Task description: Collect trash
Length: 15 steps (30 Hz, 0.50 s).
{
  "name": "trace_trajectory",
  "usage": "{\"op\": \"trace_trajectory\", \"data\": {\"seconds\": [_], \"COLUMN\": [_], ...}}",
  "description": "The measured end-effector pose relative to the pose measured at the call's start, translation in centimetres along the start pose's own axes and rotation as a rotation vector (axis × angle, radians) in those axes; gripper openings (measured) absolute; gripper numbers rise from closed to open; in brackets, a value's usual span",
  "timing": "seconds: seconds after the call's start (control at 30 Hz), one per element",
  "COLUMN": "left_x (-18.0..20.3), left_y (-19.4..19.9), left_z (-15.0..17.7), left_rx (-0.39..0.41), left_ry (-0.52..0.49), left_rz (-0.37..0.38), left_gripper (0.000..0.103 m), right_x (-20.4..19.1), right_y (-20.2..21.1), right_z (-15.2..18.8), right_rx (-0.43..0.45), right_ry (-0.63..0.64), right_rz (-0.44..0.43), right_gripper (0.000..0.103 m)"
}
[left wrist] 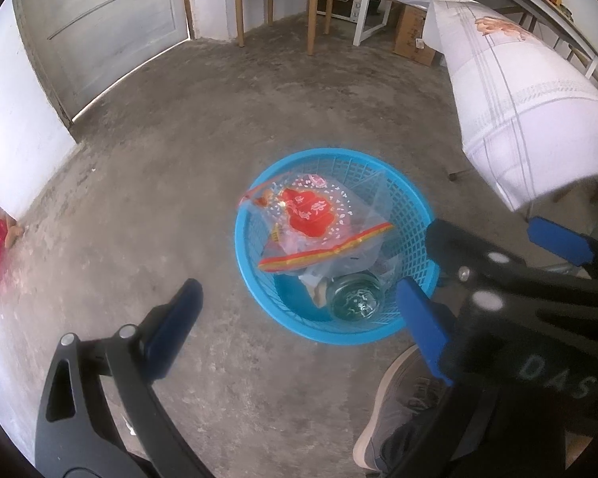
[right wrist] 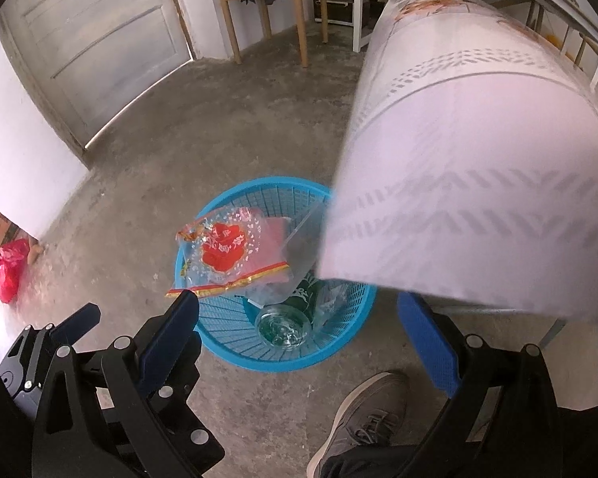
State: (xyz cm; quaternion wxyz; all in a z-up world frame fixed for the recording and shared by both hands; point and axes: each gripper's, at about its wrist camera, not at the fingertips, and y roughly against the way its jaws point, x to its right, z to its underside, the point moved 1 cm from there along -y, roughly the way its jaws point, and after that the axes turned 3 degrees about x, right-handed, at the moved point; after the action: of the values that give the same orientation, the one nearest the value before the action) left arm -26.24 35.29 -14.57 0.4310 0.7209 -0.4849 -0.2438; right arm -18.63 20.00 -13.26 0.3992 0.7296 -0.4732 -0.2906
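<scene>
Basket (left wrist: 255, 279) on the floor's got a wrapper (left wrist: 311, 219) and bottle (left wrist: 355, 298) in it — both grippers (left wrist: 295, 318) (right wrist: 299, 330) wide open, empty.

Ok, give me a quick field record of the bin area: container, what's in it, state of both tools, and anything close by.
container: blue mesh basket on the concrete floor
contents: clear bag with red print leaning on the rim; glass bottle at the bottom
left tool: open, holding nothing
right tool: open, holding nothing
nearby: table with white cloth beside the basket; grey shoe in front of it
</scene>
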Motion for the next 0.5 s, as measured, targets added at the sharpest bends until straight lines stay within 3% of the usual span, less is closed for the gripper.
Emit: {"op": "trace_trajectory", "data": {"seconds": [0.5], "left_x": [0.02], "left_y": [0.12], "left_z": [0.03], "left_rx": [-0.001], "left_ry": [0.008], "left_rz": [0.004], "left_gripper": [0.094], "right_x": [-0.21], "right_y": [-0.28], "right_z": [0.25], "right_rx": [-0.008], "right_ry": [0.013], "right_rz": [0.0], "right_gripper": [0.097]}}
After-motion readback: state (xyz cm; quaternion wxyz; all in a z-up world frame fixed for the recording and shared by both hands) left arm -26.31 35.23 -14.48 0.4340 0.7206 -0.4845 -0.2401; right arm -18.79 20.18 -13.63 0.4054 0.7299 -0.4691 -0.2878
